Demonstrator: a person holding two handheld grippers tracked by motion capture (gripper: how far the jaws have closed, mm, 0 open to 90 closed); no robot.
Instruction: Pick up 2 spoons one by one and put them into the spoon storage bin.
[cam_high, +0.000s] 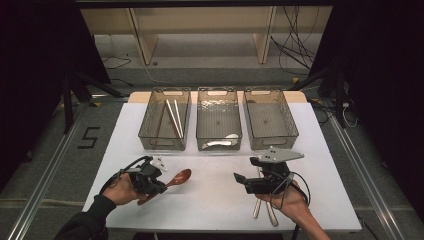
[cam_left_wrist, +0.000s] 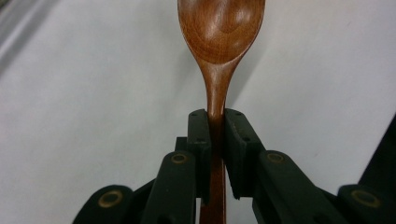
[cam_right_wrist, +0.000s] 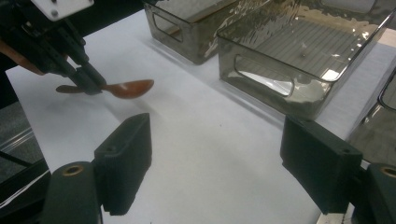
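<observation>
A brown wooden spoon is held near the table's front left, its bowl pointing right toward the middle. My left gripper is shut on the spoon's handle just behind the bowl, and both pads press on it in the left gripper view. At the front right, my right gripper stands open with nothing between its jaws. It points left toward the spoon, over bare white table.
Three smoky clear bins stand in a row at the back. The left bin holds pale chopsticks, the middle bin holds a white spoon, and the right bin looks empty. Pale sticks lie under the right hand.
</observation>
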